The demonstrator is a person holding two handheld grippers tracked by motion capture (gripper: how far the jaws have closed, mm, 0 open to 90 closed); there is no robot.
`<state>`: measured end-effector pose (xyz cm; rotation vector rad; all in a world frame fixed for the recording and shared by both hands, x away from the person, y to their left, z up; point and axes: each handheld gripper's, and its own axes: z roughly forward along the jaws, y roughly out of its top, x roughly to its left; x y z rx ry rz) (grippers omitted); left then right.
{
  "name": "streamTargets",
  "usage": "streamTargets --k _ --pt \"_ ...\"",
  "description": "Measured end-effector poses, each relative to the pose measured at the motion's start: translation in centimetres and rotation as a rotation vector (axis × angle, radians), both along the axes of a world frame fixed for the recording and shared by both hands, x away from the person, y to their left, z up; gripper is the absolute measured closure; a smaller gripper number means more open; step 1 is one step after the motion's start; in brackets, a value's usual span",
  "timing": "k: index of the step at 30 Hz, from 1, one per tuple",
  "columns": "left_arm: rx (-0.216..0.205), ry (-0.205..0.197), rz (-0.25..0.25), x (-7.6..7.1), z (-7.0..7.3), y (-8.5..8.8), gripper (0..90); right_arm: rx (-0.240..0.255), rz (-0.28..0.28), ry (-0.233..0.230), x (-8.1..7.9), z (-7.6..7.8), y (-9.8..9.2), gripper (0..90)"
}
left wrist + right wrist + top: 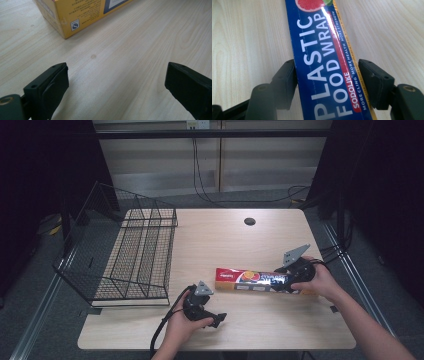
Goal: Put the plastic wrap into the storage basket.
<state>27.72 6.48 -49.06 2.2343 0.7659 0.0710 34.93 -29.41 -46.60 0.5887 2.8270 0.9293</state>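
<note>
A long box of plastic food wrap (250, 279), blue and red on top with yellow sides, lies flat on the wooden table (225, 240) at the right of centre. My right gripper (286, 282) is at its right end. In the right gripper view the box (324, 62) runs between the two black jaws and both pads (287, 80) press on its long sides, so the right gripper (328, 75) is shut on it. My left gripper (216, 319) rests low near the table's front edge, open with nothing between its jaws (116, 82). A yellow corner of the box (82, 15) lies ahead of it.
A black wire basket (135, 255) lies tipped at the table's left side, partly over the edge. A round cable hole (249, 221) sits near the back edge. Bare wood lies between the basket and the box.
</note>
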Motion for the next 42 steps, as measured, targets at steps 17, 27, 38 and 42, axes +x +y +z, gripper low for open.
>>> streamTargets --k 17,27,38,42 --pt "-0.005 0.01 0.006 0.1 0.0 0.0 5.5 0.001 0.029 0.014 -0.5 0.0 1.0 45.5" --pt "-0.04 -0.039 -0.02 0.7 4.2 0.7 4.4 0.068 0.035 -0.001 -2.1 2.1 0.7 45.7" --pt "0.016 -0.04 -0.199 3.1 9.6 -0.5 1.0 0.049 0.077 0.007 -2.8 3.9 1.1 45.7" --pt "0.05 -0.048 -0.234 4.2 10.7 -1.4 1.0 0.047 0.103 0.011 -2.8 4.5 1.6 45.7"
